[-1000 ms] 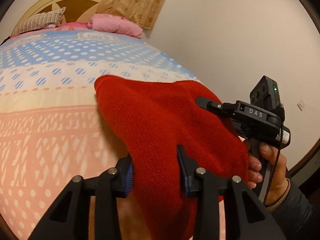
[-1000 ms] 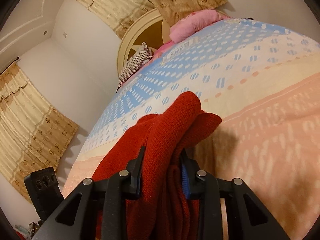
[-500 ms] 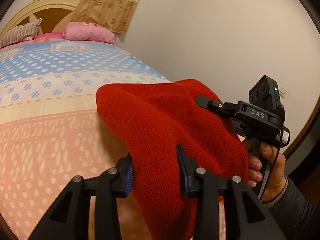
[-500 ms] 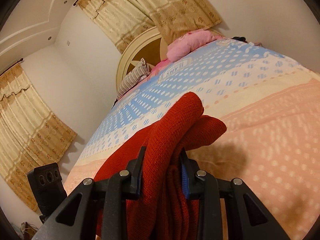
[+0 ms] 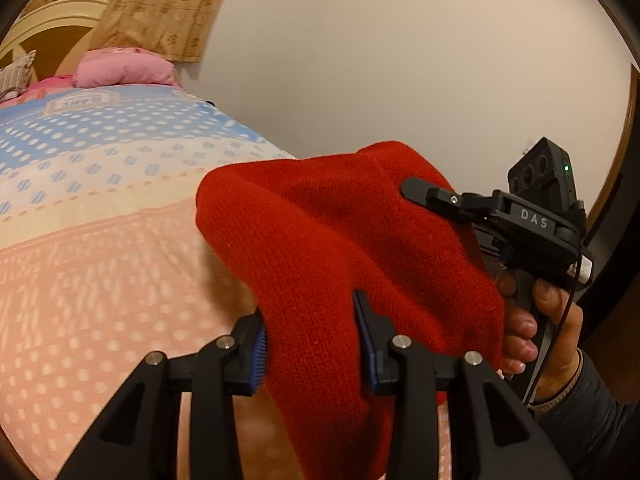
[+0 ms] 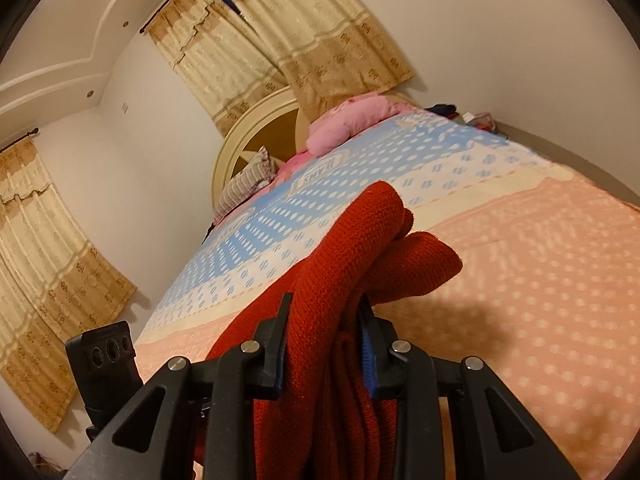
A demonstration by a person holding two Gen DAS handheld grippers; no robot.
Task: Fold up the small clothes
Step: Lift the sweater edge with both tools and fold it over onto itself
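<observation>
A red knitted garment (image 5: 320, 248) hangs in the air above the bed, held by both grippers. My left gripper (image 5: 312, 332) is shut on its near edge, with cloth bunched between the blue pads. My right gripper (image 6: 324, 344) is shut on another bunched part of the red garment (image 6: 352, 264), which folds over the fingers. In the left wrist view the right gripper (image 5: 424, 194) shows at the right, its finger lying on the cloth, a hand on its handle. The left gripper's camera block (image 6: 104, 350) shows at lower left in the right wrist view.
The bed (image 5: 100, 280) has a spread with pink, cream and blue dotted bands. A pink pillow (image 5: 124, 68) and a striped pillow (image 6: 244, 188) lie by the round headboard (image 6: 260, 132). Curtains (image 6: 280, 40) hang behind. A plain wall (image 5: 400, 60) stands to the right.
Both grippers have lifted and tilted upward with the red garment, so more wall and ceiling shows. The grips on the cloth have not changed.
</observation>
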